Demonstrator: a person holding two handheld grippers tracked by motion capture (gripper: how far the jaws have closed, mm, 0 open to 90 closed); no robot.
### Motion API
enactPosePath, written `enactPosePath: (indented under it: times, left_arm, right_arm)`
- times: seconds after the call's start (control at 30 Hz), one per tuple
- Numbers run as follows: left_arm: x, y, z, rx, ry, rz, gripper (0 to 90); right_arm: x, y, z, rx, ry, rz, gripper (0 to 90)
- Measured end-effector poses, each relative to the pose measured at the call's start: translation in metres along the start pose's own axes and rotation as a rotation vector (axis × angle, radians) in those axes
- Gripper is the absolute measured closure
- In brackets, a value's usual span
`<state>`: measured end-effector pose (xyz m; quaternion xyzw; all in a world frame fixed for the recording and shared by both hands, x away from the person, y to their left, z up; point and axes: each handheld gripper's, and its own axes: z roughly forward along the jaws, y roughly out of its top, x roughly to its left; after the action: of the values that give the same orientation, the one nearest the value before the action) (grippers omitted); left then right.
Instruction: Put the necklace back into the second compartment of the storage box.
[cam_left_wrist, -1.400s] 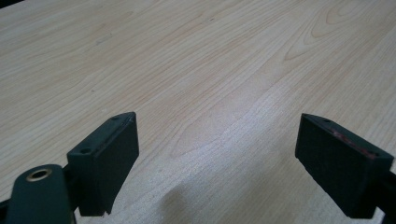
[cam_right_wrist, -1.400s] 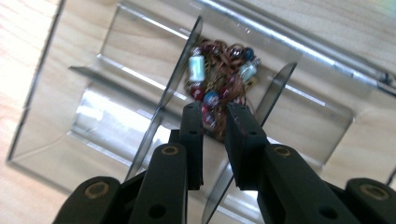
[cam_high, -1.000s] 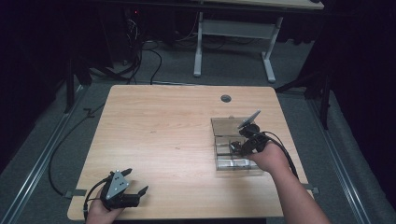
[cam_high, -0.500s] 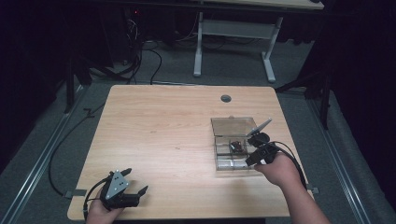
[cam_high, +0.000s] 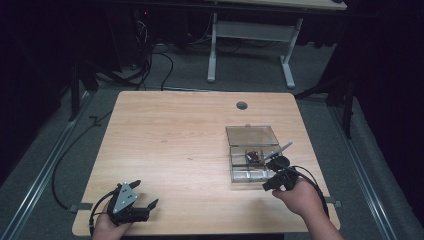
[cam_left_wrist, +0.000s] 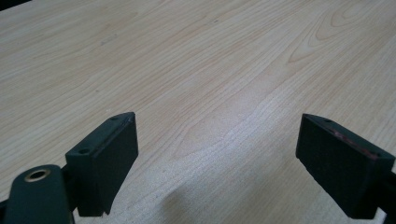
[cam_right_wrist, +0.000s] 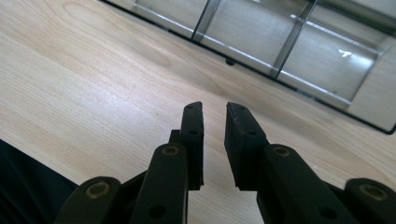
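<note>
One hand-held gripper (cam_right_wrist: 215, 109), jaws slightly apart, empty, clear compartment box (cam_right_wrist: 299, 51) just ahead.

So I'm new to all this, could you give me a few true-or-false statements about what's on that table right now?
1. The clear compartment box lies with its lid open. True.
2. The right gripper clamps a small part. False: nothing sits between its nearly closed jaws.
3. The left gripper has its jaws spread wide over bare table. True.
4. The box sits beside the left gripper. False: it lies by the right gripper, far across the table.
</note>
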<state>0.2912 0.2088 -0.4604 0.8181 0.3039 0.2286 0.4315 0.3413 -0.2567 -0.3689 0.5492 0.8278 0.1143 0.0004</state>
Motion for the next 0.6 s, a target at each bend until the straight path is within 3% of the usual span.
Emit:
enactPosePath:
  times: [0.23, 0.4, 0.5, 0.6]
  left_arm:
    - [0.001, 0.000, -0.001, -0.005, -0.003, -0.013, 13.4]
    - [0.002, 0.000, -0.001, -0.009, -0.005, -0.023, 13.5]
    - [0.003, -0.001, -0.001, -0.015, -0.006, -0.031, 13.4]
    - [0.004, -0.001, -0.001, -0.020, -0.008, -0.039, 13.4]
  right_arm:
    - [0.005, -0.017, 0.007, -0.086, 0.025, 0.000, 74.5]
    - [0.007, -0.028, 0.014, -0.164, 0.015, 0.000, 72.1]
    - [0.008, -0.036, 0.018, -0.231, 0.018, 0.001, 69.2]
    - [0.008, -0.048, 0.024, -0.346, 0.037, -0.008, 66.2]
